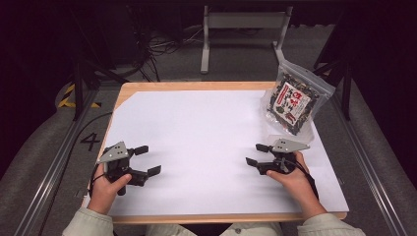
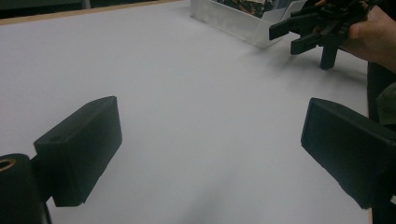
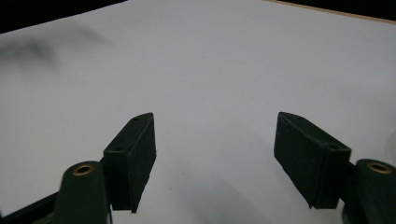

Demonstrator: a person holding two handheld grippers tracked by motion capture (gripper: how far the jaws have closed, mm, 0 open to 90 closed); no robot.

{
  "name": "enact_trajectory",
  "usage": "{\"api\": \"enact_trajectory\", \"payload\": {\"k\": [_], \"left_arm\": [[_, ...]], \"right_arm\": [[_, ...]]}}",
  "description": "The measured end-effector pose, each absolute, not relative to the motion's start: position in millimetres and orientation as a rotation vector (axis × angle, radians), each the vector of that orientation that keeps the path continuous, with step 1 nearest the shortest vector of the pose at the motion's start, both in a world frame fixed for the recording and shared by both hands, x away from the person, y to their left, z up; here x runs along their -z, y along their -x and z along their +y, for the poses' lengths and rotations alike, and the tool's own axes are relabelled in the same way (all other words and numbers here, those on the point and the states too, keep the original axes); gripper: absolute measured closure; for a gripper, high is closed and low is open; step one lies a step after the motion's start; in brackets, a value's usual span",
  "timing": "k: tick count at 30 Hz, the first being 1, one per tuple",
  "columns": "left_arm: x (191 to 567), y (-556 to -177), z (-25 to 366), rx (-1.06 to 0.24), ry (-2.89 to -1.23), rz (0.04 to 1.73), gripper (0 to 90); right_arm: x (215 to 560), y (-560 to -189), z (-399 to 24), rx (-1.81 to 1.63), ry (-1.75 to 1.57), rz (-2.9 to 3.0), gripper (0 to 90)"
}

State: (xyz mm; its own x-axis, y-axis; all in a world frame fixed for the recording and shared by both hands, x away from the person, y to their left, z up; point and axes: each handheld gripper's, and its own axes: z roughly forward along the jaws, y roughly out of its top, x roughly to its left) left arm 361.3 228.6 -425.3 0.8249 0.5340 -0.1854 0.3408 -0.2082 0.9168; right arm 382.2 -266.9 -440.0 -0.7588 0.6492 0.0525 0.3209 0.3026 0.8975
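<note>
Two grippers rest low over the white sheet, both with jaws spread wide and nothing between them: the left gripper near the front left, the right gripper at the front right. Nearest to the right one, just beyond it at the far right corner, lies the snack bag, a clear pouch with a glossy film. I judge the risk is slipping: if the jaws close on the smooth film alone, the bag can slide toward the table edge.
</note>
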Motion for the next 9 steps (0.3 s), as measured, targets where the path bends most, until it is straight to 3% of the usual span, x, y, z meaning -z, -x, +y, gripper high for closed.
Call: {"api": "enact_trajectory", "payload": {"k": [9], "left_arm": [[430.9, -363.9, 229.1, -0.204, -1.831, 0.695, 5.8]], "right_arm": [[439.5, -382.7, -268.9, -1.470, -0.883, 2.227, 28.6]]}}
